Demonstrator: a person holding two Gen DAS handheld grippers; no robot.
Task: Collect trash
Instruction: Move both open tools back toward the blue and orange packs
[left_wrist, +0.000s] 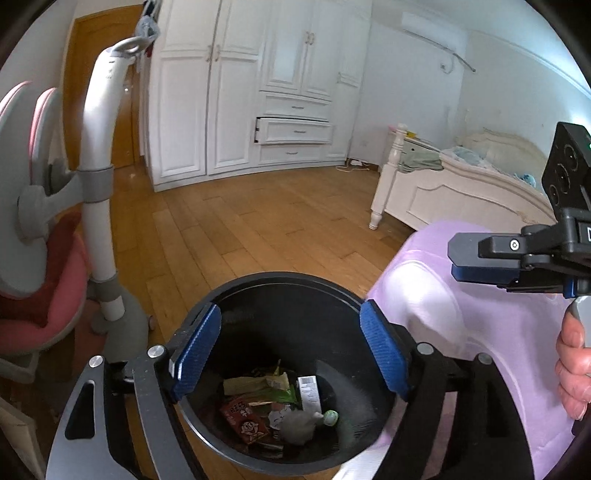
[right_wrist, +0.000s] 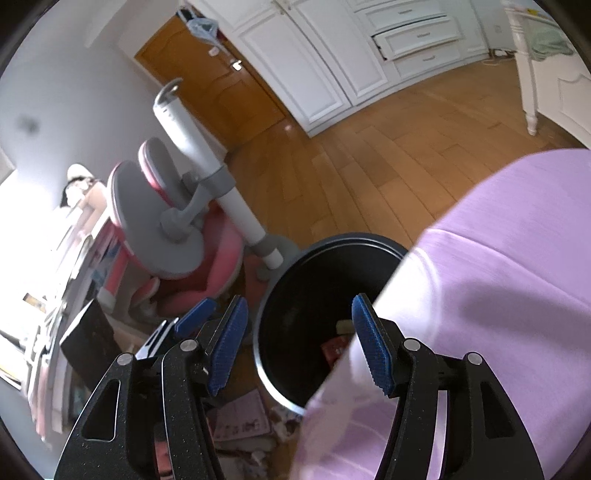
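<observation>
Looking down from the left wrist view, the black trash bin (left_wrist: 280, 295) shows its contents: a red snack packet (left_wrist: 245, 421), green and tan wrappers (left_wrist: 266, 384), a white carton (left_wrist: 309, 391) and a grey crumpled wad (left_wrist: 299, 424) on the bin floor. The right wrist view hides most of that behind a lilac bag (right_wrist: 498, 277), which drapes over the bin's right rim. The left tool (left_wrist: 290, 352) hangs above the bin mouth, pads apart, nothing between them. The right tool (right_wrist: 299, 347) also stands apart over the bin's left rim; its right pad (right_wrist: 371, 343) sits at the bag's edge, and contact cannot be judged. A pink chair (right_wrist: 207, 236) stands left of the bin.
</observation>
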